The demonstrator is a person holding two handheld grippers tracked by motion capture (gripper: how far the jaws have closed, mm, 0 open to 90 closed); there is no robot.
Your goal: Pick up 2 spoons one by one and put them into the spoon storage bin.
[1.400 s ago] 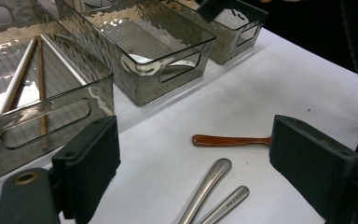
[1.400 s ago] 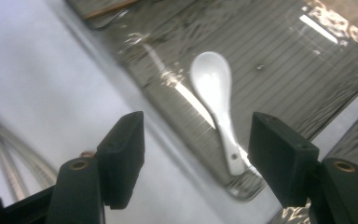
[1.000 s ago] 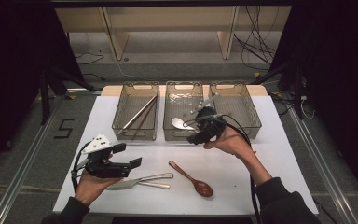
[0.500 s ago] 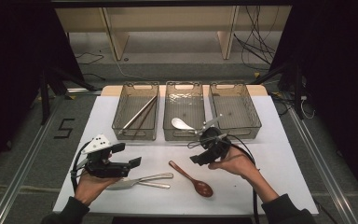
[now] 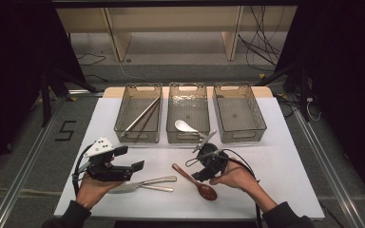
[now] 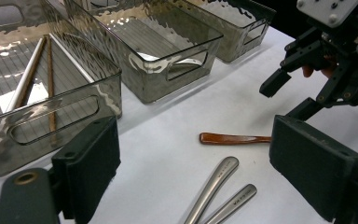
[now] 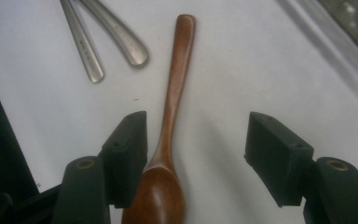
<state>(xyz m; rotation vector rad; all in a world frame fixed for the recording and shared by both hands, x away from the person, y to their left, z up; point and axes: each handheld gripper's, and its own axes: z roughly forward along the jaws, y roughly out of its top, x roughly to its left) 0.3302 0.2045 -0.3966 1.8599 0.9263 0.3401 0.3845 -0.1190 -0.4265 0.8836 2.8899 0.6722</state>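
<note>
Lying on the white table (image 5: 285, 161) in front of the middle bin (image 5: 188, 114), the wooden spoon (image 7: 168, 140) sits between the right gripper's (image 7: 196, 158) wide, closing jaws, ungripped; the left gripper (image 6: 191, 172) hovers open nearby.

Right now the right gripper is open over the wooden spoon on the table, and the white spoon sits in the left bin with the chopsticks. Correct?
One slip: the white spoon lies in the middle bin, not the left bin, which holds only the chopsticks; the high view shows this. The rest stands: the right gripper is open over the wooden spoon on the table.
</note>
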